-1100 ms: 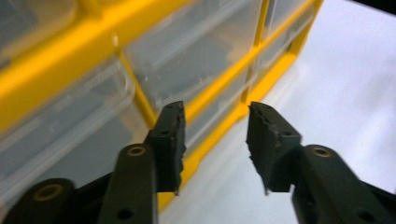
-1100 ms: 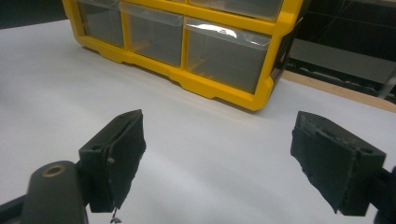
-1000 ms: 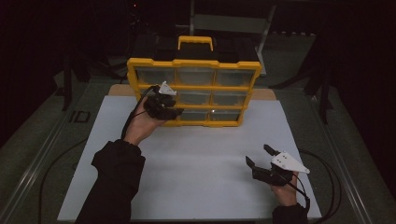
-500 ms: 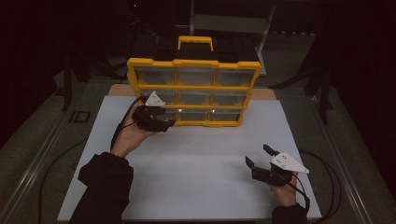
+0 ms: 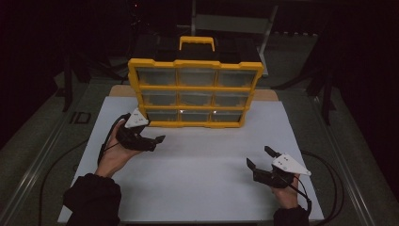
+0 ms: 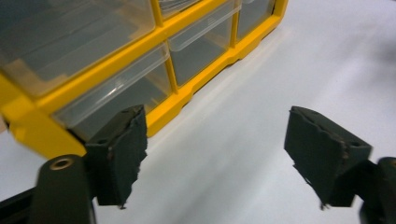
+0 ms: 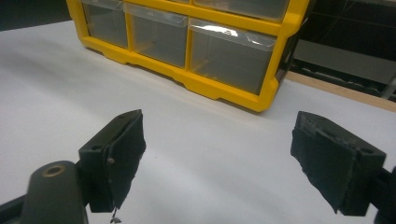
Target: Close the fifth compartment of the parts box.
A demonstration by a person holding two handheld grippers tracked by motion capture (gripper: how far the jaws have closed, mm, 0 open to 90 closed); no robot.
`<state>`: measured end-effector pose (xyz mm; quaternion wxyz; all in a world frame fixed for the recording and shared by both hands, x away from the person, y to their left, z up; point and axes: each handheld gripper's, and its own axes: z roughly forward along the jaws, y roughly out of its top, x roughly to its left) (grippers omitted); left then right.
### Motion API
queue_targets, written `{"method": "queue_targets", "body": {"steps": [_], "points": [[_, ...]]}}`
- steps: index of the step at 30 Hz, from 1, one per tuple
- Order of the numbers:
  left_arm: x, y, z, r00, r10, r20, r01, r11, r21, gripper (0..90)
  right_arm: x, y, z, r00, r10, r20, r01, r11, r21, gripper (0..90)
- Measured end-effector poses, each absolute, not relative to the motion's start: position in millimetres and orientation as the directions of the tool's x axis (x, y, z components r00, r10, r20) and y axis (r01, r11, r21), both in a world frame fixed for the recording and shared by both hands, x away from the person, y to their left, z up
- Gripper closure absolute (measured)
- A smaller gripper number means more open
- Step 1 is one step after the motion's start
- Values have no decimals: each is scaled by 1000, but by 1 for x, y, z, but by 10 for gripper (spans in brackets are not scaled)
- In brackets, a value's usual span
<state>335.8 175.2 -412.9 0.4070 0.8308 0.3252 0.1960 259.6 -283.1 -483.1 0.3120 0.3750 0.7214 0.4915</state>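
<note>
two grippers are over the white table top (image 5: pixel 197 179), both with nothing in them. the left gripper (image 5: pixel 157 140) sits just off the lower left corner of the yellow drawer cabinet (image 5: pixel 195 92), apart from it; its jaws have just been opening and now stand wide, with only bare table between the pads. in the left gripper view the cabinet's bottom-row clear drawers (image 6: pixel 116 91) lie just beyond and to the side of the left fingertip (image 6: pixel 122 154), not touching it. the right gripper (image 5: pixel 259 157) hangs well apart from the cabinet, near the table's near right side, jaws spread wide and empty. in the right gripper view the cabinet stands ahead of the fingertips (image 7: pixel 119 154), its lower right drawer (image 7: pixel 229 56) between and beyond them.
</note>
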Motion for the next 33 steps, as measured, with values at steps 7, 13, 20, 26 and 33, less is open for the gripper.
{"method": "queue_targets", "body": {"steps": [7,13,20,26,33], "points": [[311,191,-430,681,732,33,392,-402,828,174,259,-281,-483,-528,845,-83,230,237,944,176],[294,206,-447,661,750,17,379,-353,856,158,259,-281,-483,-528,845,-84,229,237,944,175],[278,219,-463,645,764,20,341,-311,887,122,257,-278,-484,-536,840,-87,223,240,945,175],[269,224,-478,633,774,9,355,-301,885,49,257,-276,-484,-539,838,-86,220,238,946,175],[254,229,-486,636,772,7,350,-297,888,14,256,-272,-484,-547,832,-93,197,236,952,175]]}}
